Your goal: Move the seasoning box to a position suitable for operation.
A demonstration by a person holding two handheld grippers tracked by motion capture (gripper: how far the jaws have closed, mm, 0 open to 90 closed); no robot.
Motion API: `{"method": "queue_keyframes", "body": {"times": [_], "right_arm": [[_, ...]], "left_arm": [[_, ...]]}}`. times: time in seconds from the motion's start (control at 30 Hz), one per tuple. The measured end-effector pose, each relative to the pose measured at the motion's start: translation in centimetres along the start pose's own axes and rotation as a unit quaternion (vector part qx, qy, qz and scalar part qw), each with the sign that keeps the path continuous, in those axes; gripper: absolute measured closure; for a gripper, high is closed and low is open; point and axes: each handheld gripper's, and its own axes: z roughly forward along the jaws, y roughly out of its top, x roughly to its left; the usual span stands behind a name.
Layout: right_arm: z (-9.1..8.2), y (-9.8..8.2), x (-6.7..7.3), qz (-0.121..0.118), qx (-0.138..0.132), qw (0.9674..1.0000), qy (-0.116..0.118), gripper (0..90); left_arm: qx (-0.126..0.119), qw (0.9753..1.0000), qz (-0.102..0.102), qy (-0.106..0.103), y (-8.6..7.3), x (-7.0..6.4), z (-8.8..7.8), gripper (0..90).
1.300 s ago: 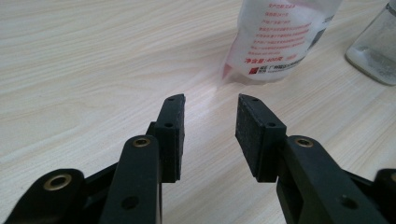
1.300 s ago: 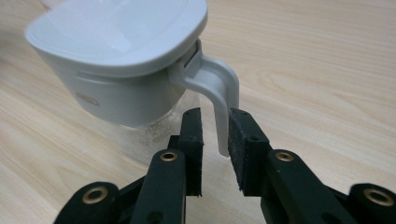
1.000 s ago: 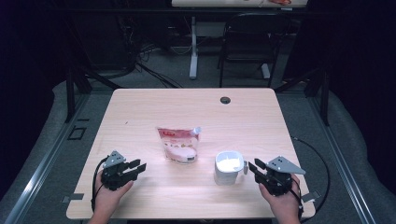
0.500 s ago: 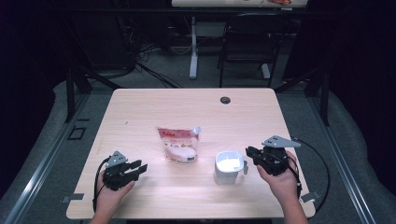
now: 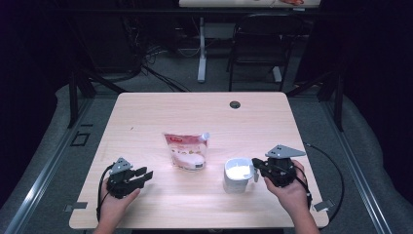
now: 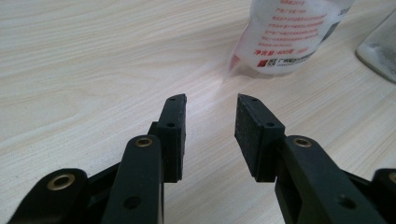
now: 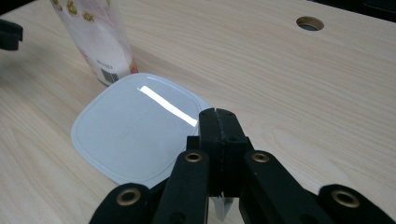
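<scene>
Beside the pouch (image 5: pixel 186 152), my right gripper (image 5: pixel 256 165) has just clamped the tub (image 5: pixel 238 174) lid's tab.
Light, flexy lid; I'd peel gently. Left gripper (image 5: pixel 145 174) gapes empty.

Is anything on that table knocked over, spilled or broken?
Nothing stands out. The pouch stands upright mid-table, the white lidded container sits level beside it, and no spill shows on the table. The right gripper, jaws shut, is at the container's edge.

A black chair (image 5: pixel 258 46) stands beyond the table (image 5: pixel 146 112), seemingly amid cables (image 5: pixel 160 56).
</scene>
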Motion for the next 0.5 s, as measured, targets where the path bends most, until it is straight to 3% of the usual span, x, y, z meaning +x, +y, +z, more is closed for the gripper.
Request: {"method": "queue_keyframes", "body": {"times": [0.13, 0.33, 0.5], "right_arm": [[0.06, 0.07, 0.32, -0.013, 0.005, 0.9999, -0.003, 90.0], [0.04, -0.16, 0.24, 0.002, 0.000, 1.0000, 0.009, 90.0], [0.07, -0.33, 0.46, -0.003, 0.000, 0.9999, 0.010, 90.0]], "left_arm": [[0.006, 1.0000, -0.001, 0.001, -0.01, 0.19, -0.06, 63.6], [0.000, 1.0000, -0.002, 0.002, -0.05, 0.12, -0.09, 63.6], [0.000, 1.0000, 0.002, 0.003, -0.05, 0.13, -0.14, 63.6]]}}
